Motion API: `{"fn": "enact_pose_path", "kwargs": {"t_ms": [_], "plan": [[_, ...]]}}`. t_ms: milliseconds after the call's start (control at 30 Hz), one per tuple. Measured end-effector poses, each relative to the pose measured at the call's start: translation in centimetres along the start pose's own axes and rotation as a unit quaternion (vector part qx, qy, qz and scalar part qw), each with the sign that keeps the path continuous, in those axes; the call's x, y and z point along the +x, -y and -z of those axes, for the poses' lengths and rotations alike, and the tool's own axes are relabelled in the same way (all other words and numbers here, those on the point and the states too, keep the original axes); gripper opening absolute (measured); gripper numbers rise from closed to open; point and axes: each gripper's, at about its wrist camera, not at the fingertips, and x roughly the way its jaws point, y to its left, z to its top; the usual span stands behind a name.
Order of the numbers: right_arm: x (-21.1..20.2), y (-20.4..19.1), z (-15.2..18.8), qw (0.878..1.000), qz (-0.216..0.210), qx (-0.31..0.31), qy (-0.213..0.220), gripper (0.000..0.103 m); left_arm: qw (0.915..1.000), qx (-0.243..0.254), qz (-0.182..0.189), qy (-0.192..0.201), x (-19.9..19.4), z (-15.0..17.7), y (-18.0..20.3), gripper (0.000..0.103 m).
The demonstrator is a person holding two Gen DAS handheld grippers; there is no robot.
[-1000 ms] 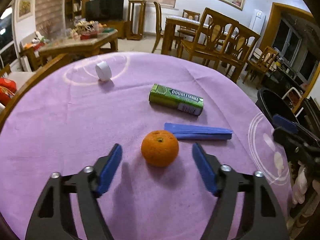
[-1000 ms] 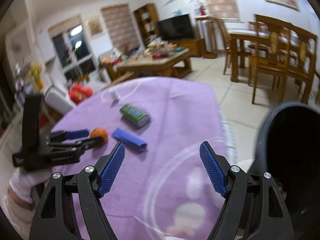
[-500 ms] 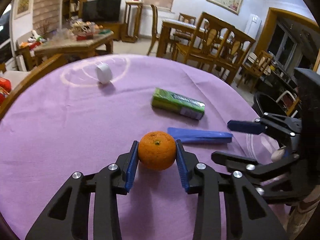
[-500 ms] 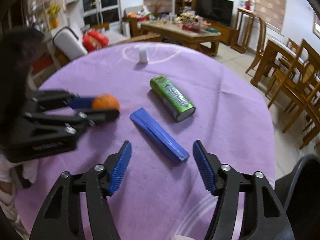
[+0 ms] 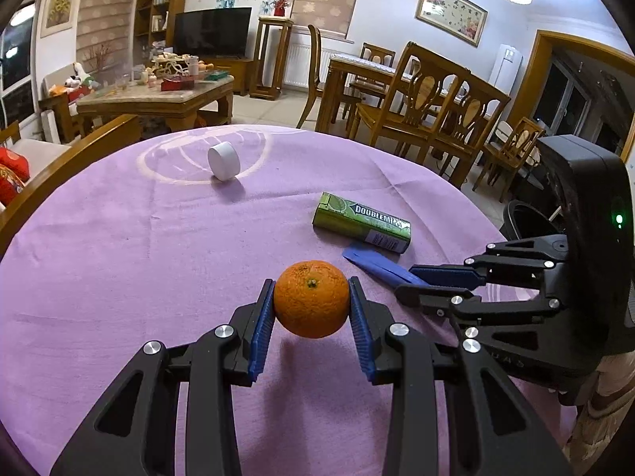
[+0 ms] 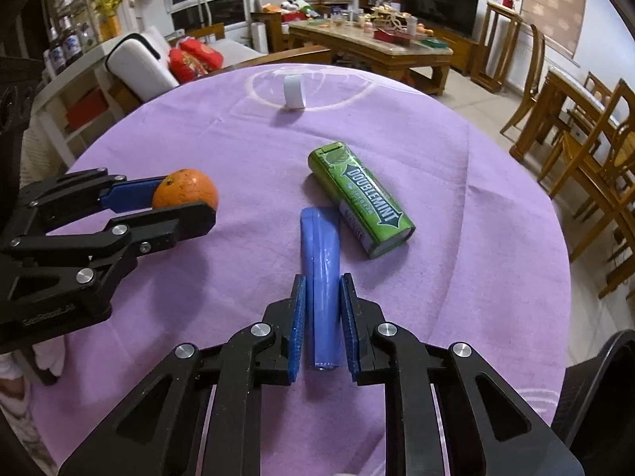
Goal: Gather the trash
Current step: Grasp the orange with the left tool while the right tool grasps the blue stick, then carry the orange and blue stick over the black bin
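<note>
An orange (image 5: 311, 297) sits low over the purple tablecloth (image 5: 119, 238), and my left gripper (image 5: 310, 282) is shut on it, a pad pressing each side. The same orange (image 6: 186, 188) and left gripper (image 6: 186, 200) show at the left of the right wrist view. A flat blue packet (image 6: 319, 238) lies lengthwise on the cloth, and my right gripper (image 6: 322, 279) is shut on its near end. In the left wrist view the right gripper (image 5: 406, 279) covers that end of the blue packet (image 5: 377, 265).
A green Doublemint pack (image 6: 359, 198) lies just right of the blue packet, nearly touching it. A small white cylinder (image 5: 223, 160) lies at the far side of the table. A black bin (image 6: 595, 396) stands beside the table's right edge. Wooden chairs stand beyond.
My left gripper closed onto the orange and stayed in place. My right gripper swung in from the table's right edge, came over the blue packet and closed on its near end.
</note>
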Motion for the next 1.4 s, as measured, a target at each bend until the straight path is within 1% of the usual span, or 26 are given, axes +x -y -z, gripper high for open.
{"fn": "enact_pose_path", "kwargs": {"t_ms": [133,200,300,367,433,533,633,700,833,1000,1100,1167,1400], "plan": [[-0.6,0.1,0.6,1.000,-0.014,0.015,0.008,0.012,1.0000,0.002,-0.004,0.007,-0.3,0.0,0.1,0.036],[-1.4,0.2,1.2,0.999,-0.021,0.029,0.023,0.012,0.9999,0.006,-0.007,0.011,-0.4,0.0,0.2,0.036],[-3.7,0.5,2.2,0.996,-0.030,0.060,0.064,0.012,0.9997,0.017,-0.006,0.016,-0.5,0.0,0.9,0.036],[-5.7,1.1,3.4,0.990,-0.047,0.086,0.100,0.012,0.9995,0.027,-0.001,0.016,-0.6,-0.1,1.7,0.036],[-7.6,1.7,4.6,0.985,-0.044,0.109,0.130,0.012,0.9990,0.038,0.002,0.022,-1.0,-0.1,2.7,0.036],[-10.8,3.4,6.8,0.971,-0.049,0.151,0.181,0.012,0.9981,0.050,0.017,0.033,-1.8,-0.3,4.6,0.036],[-13.5,5.0,9.0,0.956,-0.055,0.183,0.221,0.012,0.9963,0.066,0.034,0.043,-2.6,-0.6,6.9,0.036],[-15.6,6.5,10.8,0.944,-0.045,0.205,0.253,0.012,0.9944,0.080,0.047,0.049,-3.1,-0.7,8.6,0.036],[-18.7,9.0,13.9,0.924,-0.027,0.237,0.298,0.012,0.9900,0.107,0.070,0.060,-3.6,-1.2,12.4,0.036],[-21.3,12.0,17.3,0.906,0.001,0.267,0.327,0.013,0.9822,0.144,0.100,0.069,-3.5,-1.3,17.7,0.036],[-22.5,13.6,19.3,0.897,0.014,0.284,0.338,0.013,0.9779,0.162,0.115,0.065,-2.8,-1.3,20.3,0.036],[-23.3,14.9,21.0,0.891,0.030,0.296,0.343,0.013,0.9758,0.170,0.121,0.065,-2.5,-1.2,21.6,0.036],[-24.8,18.8,25.4,0.869,0.056,0.340,0.355,0.013,0.9689,0.195,0.142,0.057,-0.3,-0.8,25.7,0.036]]}}
